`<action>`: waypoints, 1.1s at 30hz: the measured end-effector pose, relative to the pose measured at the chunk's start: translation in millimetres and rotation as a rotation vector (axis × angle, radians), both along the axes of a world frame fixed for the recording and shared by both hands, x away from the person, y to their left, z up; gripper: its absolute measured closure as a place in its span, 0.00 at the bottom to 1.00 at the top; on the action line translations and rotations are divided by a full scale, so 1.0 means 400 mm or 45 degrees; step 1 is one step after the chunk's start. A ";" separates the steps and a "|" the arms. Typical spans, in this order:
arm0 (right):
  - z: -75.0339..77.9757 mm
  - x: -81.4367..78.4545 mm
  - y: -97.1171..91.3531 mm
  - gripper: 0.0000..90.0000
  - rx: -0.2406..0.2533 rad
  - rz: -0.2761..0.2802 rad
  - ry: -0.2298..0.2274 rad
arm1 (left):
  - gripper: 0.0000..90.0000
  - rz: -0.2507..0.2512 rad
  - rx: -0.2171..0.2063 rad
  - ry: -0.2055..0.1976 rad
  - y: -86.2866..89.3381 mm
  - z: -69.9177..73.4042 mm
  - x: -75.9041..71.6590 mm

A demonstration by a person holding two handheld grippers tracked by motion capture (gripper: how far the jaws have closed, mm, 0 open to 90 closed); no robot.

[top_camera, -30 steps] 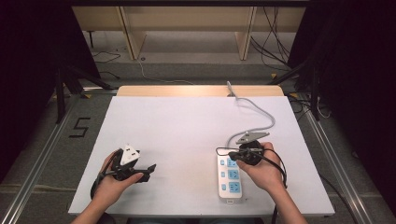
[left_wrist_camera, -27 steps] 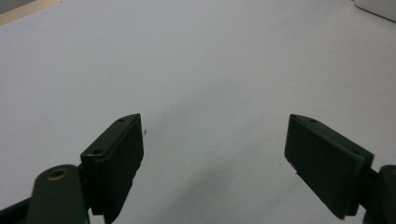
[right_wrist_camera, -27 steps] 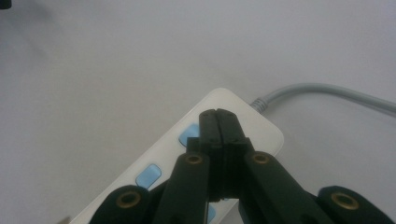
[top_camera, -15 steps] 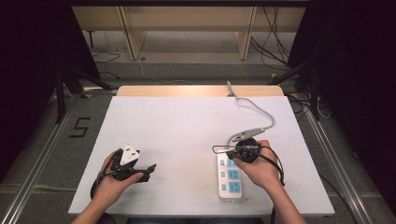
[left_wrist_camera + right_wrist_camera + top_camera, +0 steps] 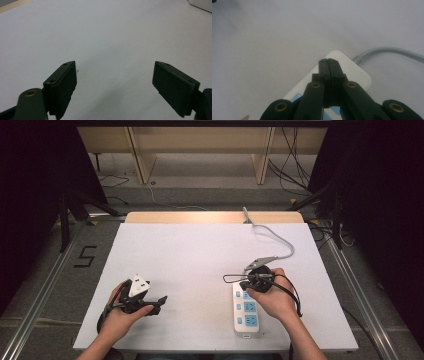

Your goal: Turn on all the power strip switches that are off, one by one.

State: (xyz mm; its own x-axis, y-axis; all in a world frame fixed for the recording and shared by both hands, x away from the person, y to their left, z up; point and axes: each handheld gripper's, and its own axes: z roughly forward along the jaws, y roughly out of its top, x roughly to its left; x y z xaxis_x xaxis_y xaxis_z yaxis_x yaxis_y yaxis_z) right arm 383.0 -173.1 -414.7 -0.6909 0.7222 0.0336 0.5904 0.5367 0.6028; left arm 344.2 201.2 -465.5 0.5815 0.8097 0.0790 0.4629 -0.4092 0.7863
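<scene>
It looks like a lab recording bay: a white-topped table stands on a grey floor between aluminium rails, black curtains hang on both sides, loose cables trail by a wooden bench frame, and a taped number 5 marks the floor.

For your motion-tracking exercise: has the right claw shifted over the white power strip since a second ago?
Yes, slightly: the right claw, shut, has edged left and toward the table's far edge along the white plastic power strip, which lies unmoved.
</scene>
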 end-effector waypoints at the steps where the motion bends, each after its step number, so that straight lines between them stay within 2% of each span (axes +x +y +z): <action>1: -0.001 0.001 0.001 1.00 -0.003 0.002 0.004 | 0.22 0.000 0.001 0.000 0.000 0.000 0.000; 33: -0.016 0.022 0.031 1.00 -0.058 0.008 0.097 | 0.22 -0.003 0.002 -0.002 0.000 -0.001 0.001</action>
